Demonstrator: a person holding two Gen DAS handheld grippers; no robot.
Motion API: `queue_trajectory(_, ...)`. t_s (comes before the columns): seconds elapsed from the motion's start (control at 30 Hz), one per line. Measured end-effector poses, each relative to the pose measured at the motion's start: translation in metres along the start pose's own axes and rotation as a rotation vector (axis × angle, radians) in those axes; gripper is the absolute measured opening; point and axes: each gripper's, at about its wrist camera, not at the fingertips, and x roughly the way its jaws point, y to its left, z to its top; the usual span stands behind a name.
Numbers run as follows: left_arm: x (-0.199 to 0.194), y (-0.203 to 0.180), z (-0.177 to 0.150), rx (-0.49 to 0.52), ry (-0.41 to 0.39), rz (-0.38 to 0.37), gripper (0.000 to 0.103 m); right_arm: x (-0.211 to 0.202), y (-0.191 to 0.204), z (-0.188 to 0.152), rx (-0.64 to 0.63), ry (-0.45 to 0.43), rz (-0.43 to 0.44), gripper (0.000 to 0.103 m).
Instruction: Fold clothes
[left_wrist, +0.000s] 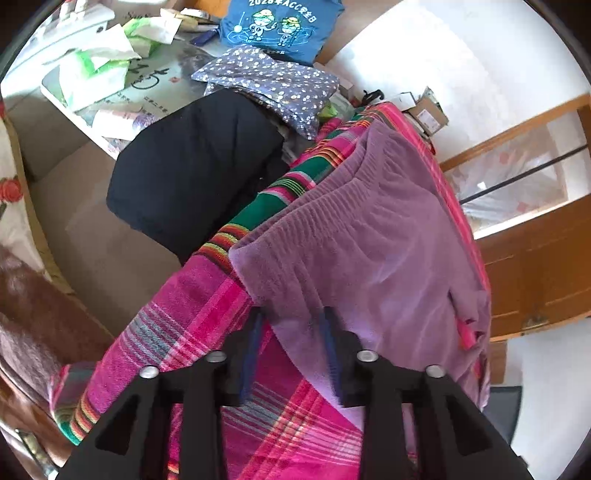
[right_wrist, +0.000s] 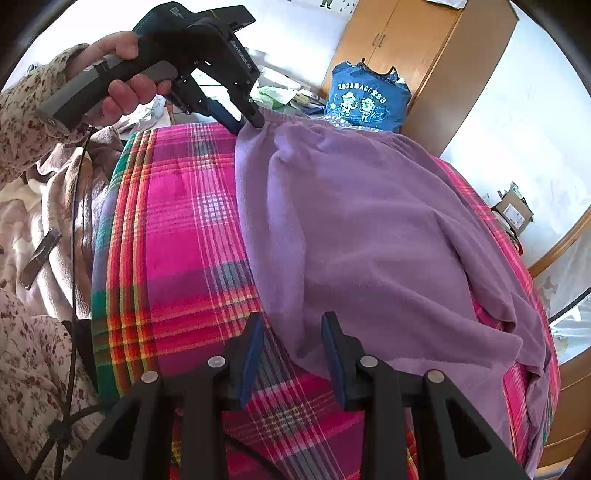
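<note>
- At the far left of the right wrist view we see a hand (right_wrist: 122, 77) in a floral sleeve (right_wrist: 22, 122) gripping the handle of the left gripper (right_wrist: 249, 123).
- Its fingers (right_wrist: 256, 119) sit at the far left corner of the purple fleece garment (right_wrist: 369, 236), right at the gathered waistband; they are parted, and we think the waistband corner lies between them without being pinched, though the tips are small here.
- In the left wrist view the same fingers (left_wrist: 327, 332) stand apart with the fleece edge between them.
- The garment lies spread over a pink plaid blanket (right_wrist: 166, 229), covering its right side from the near edge to the far edge.
- The right gripper (right_wrist: 291, 325) is at the near edge of the garment, fingers half open; the left one rests over plaid, the right one against fleece, gripping nothing.
- Beyond the garment, far right, stands a blue printed bag (right_wrist: 365, 99) before a wooden wardrobe (right_wrist: 424, 48).
</note>
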Motion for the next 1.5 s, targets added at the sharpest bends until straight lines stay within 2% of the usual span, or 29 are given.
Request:
queue_trajectory(0.03,0.000,0.001,0.001,-0.015,-0.004,-0.011,0.040,0.001,-0.001,0.000,0.008,0.000,0.006,0.033)
queue_trajectory(0.1,0.001,0.003,0.003,-0.049,-0.007,-0.024,0.040,0.002,-0.004,0.002,0.030,0.005,0.028,0.023)
queue_trajectory(0.13,0.002,0.003,0.004,-0.060,-0.008,-0.026,0.040,0.004,-0.004,0.002,0.034,0.012,0.027,0.014)
queue_trajectory(0.33,0.010,-0.005,0.005,-0.054,0.024,-0.056,0.037,0.000,-0.005,0.004,0.043,-0.003,0.007,0.004)
queue_trajectory(0.4,0.009,-0.007,0.006,-0.046,0.008,-0.060,0.022,-0.005,-0.012,0.006,0.084,-0.019,0.025,0.004)
queue_trajectory(0.43,0.009,-0.007,0.006,-0.046,0.003,-0.058,0.009,-0.008,-0.016,0.006,0.107,-0.027,0.037,0.003)
queue_trajectory(0.53,0.006,-0.007,0.008,-0.061,-0.010,-0.063,0.006,-0.016,-0.028,0.008,0.175,-0.048,0.070,0.003)
queue_trajectory(0.73,-0.018,-0.005,0.012,-0.110,-0.071,-0.141,0.004,-0.025,-0.039,0.008,0.248,-0.083,0.130,0.003)
queue_trajectory(0.93,-0.047,-0.018,0.024,-0.110,-0.140,-0.204,0.004,-0.021,-0.032,0.013,0.248,-0.114,0.110,0.003)
queue_trajectory(1.03,-0.061,-0.029,0.029,-0.089,-0.167,-0.212,0.003,-0.021,-0.029,0.015,0.241,-0.122,0.103,0.006)
queue_trajectory(1.1,-0.069,-0.038,0.032,-0.076,-0.187,-0.216,0.003,-0.022,-0.027,0.013,0.235,-0.130,0.081,0.012)
queue_trajectory(1.17,-0.074,-0.045,0.035,-0.071,-0.195,-0.225,0.003,-0.024,-0.026,0.010,0.232,-0.141,0.053,0.039)
queue_trajectory(1.2,-0.076,-0.048,0.036,-0.070,-0.199,-0.229,0.003,-0.024,-0.024,0.009,0.225,-0.149,0.034,0.042)
queue_trajectory(1.33,-0.083,-0.064,0.040,-0.040,-0.213,-0.233,0.003,-0.020,-0.015,0.005,0.161,-0.138,-0.042,0.043)
queue_trajectory(1.5,-0.092,-0.082,0.042,-0.014,-0.226,-0.243,0.003,-0.009,-0.008,0.011,0.148,-0.137,-0.085,0.043)
